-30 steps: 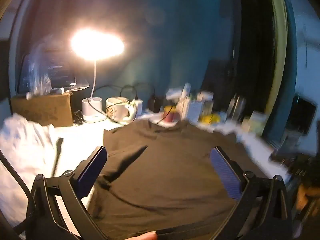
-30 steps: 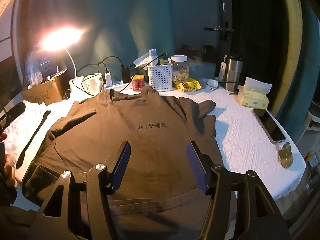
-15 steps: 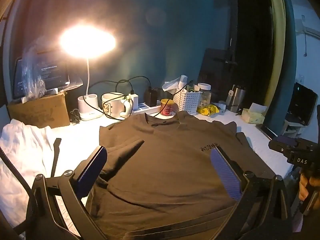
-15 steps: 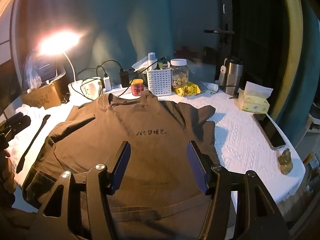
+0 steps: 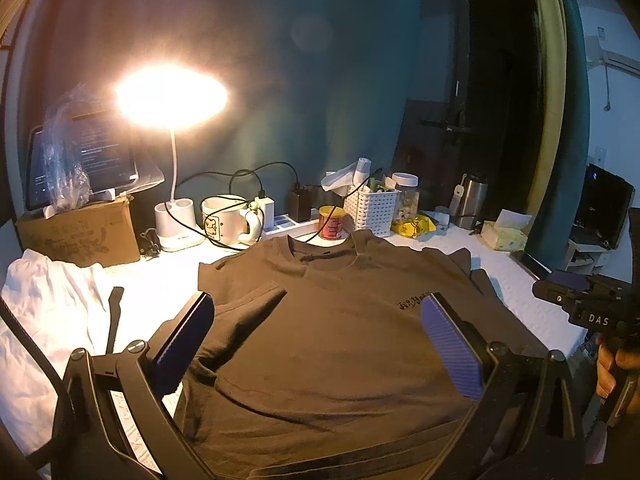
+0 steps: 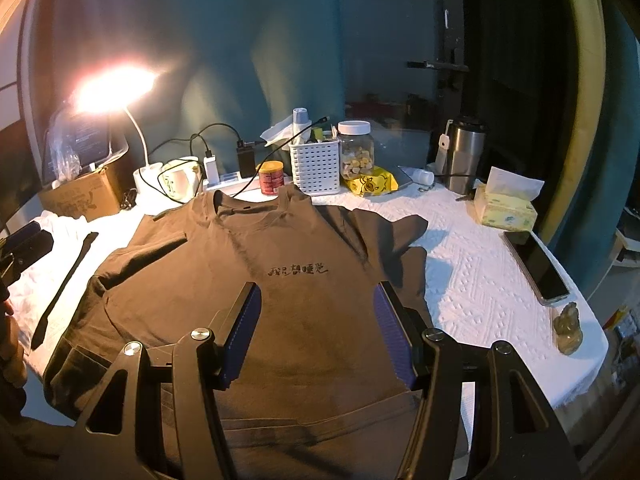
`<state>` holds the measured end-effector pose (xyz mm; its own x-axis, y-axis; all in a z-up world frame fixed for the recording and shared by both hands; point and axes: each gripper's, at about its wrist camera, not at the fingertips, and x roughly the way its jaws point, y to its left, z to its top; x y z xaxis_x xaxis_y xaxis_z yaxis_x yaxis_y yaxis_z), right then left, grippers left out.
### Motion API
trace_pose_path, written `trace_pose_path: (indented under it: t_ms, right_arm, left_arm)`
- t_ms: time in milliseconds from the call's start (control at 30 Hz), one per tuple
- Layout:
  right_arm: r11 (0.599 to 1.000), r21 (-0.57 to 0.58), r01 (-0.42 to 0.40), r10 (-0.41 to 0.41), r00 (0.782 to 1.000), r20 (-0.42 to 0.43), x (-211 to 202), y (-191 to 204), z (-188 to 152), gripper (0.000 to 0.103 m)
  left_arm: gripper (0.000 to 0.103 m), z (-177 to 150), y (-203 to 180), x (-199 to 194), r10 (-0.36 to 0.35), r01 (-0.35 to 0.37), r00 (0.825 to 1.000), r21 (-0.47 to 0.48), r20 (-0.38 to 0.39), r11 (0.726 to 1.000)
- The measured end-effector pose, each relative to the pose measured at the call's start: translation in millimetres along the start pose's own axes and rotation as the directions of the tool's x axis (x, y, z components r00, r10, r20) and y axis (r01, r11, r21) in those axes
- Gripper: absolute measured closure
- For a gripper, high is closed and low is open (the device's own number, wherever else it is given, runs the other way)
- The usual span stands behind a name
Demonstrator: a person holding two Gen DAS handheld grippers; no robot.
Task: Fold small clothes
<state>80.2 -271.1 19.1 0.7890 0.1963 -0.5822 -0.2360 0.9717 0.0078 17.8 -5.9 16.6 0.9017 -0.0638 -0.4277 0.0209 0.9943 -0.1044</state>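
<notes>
A dark brown T-shirt (image 5: 332,340) (image 6: 288,280) lies spread face up on the white table cover, collar toward the far side, black lettering on its chest. Its left sleeve is folded in over the body. My left gripper (image 5: 316,316) hovers open above the shirt's lower left part, nothing between its blue pads. My right gripper (image 6: 316,308) hangs open over the shirt's lower middle, also empty. In the left wrist view the right gripper's tip (image 5: 576,300) shows at the right edge, held by a hand.
A lit desk lamp (image 5: 172,96), mug (image 5: 224,216), cardboard box (image 5: 80,236), white basket (image 6: 316,164), jar (image 6: 356,148), steel flask (image 6: 464,156) and tissue pack (image 6: 506,208) line the far edge. A phone (image 6: 536,268) lies at right. White cloth (image 5: 44,320) and a black strip (image 6: 64,284) lie at left.
The left wrist view was blurred a second ago and is now steady, swung to face the shirt more squarely. The right gripper has barely shifted. Both stay open.
</notes>
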Motion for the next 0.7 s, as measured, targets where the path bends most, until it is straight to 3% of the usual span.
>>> trace_pose_path:
  t_ms: [700]
  right_arm:
    - [1.0, -0.021, -0.004, 0.004, 1.0, -0.002, 1.6, 5.8, 3.2, 0.041]
  left_arm:
    - [0.001, 6.8, -3.2, 1.6, -0.012, 0.012, 1.0, -0.01, 0.013, 1.0]
